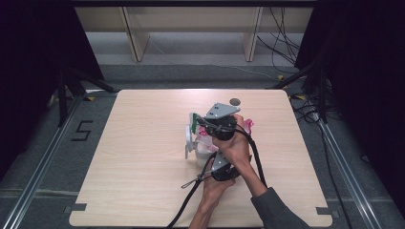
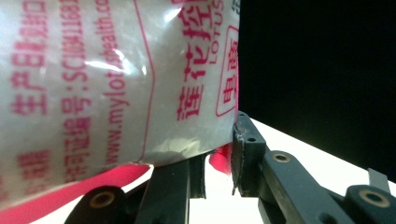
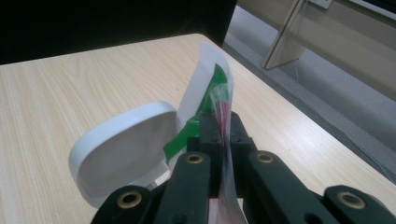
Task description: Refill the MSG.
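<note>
A soft white packet [image 1: 204, 149] with pink print lies near the table's middle, and its pink end [image 1: 248, 125] sticks out to the right. In the left gripper view the packet [image 2: 93, 79] looms close, and my left gripper [image 2: 219, 154] is shut on its lower pink edge. From the near side my left gripper [image 1: 212, 161] meets the packet. My right gripper [image 3: 219, 126] is shut on a thin white flap [image 3: 205, 88] with a green stripe, lifted upright. Beside the flap, a white round lid [image 3: 123, 154] stands open. My right gripper [image 1: 199, 125] sits above the packet.
The light wooden table [image 1: 143, 167] has bare room to the left and right of the packet. A small dark disc [image 1: 234, 101] lies near the far edge. Beyond the table stand wooden shelf legs [image 1: 136, 40], and cables [image 1: 282, 43] trail over the floor at the right.
</note>
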Demonstrator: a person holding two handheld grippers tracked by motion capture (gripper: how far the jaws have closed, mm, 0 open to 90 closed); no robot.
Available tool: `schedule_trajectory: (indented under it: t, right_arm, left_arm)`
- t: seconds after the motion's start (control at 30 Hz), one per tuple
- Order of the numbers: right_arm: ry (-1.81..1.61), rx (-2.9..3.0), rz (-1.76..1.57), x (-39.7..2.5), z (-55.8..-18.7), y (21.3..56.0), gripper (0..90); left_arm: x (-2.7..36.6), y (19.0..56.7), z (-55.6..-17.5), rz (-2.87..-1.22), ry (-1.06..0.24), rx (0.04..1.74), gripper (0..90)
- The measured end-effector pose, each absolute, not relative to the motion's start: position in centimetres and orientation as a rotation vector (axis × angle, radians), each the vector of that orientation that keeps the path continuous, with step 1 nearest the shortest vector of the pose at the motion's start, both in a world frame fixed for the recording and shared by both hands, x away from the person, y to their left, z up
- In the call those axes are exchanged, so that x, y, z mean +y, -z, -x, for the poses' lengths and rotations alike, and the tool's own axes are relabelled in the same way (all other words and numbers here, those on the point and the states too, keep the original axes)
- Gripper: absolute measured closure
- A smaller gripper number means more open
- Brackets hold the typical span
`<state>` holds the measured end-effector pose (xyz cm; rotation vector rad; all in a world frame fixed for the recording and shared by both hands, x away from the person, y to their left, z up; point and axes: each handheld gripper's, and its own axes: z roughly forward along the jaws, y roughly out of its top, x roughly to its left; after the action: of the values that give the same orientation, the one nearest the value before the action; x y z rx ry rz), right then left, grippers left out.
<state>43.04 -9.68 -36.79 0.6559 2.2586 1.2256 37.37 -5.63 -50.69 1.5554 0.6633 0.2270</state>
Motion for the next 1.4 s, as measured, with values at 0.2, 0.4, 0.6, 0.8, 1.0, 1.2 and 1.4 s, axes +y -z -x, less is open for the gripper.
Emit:
schedule_trajectory:
  t: [0.2,0.4,0.6,0.8,1.0,1.2,1.4]
  right_arm:
    - [-1.241,2.251,-0.644,-9.85,-43.02,36.55,89.6]
    - [-1.257,2.244,-0.658,-9.88,-42.96,36.48,89.6]
    - [-1.238,2.253,-0.639,-9.74,-42.92,36.54,89.6]
    - [-1.231,2.255,-0.639,-9.74,-43.11,36.73,89.5]
    - [-1.233,2.251,-0.625,-9.71,-43.04,36.58,89.6]
    - [-1.243,2.256,-0.628,-9.88,-43.03,36.45,89.5]
    - [-1.245,2.259,-0.636,-9.83,-42.89,36.39,89.6]
  left_arm:
    - [-5.45,50.59,-37.42,-1.591,-0.236,0.65,77.3]
    - [-5.32,50.43,-37.45,-1.609,-0.25,0.656,77.3]
    - [-5.32,50.47,-37.45,-1.602,-0.247,0.655,77.3]
    - [-5.45,50.63,-37.45,-1.588,-0.235,0.648,77.2]
    - [-5.58,50.57,-37.42,-1.575,-0.23,0.655,77.2]
    - [-5.53,50.5,-37.39,-1.587,-0.237,0.647,77.2]
    - [-5.41,50.49,-37.44,-1.586,-0.242,0.643,77.3]
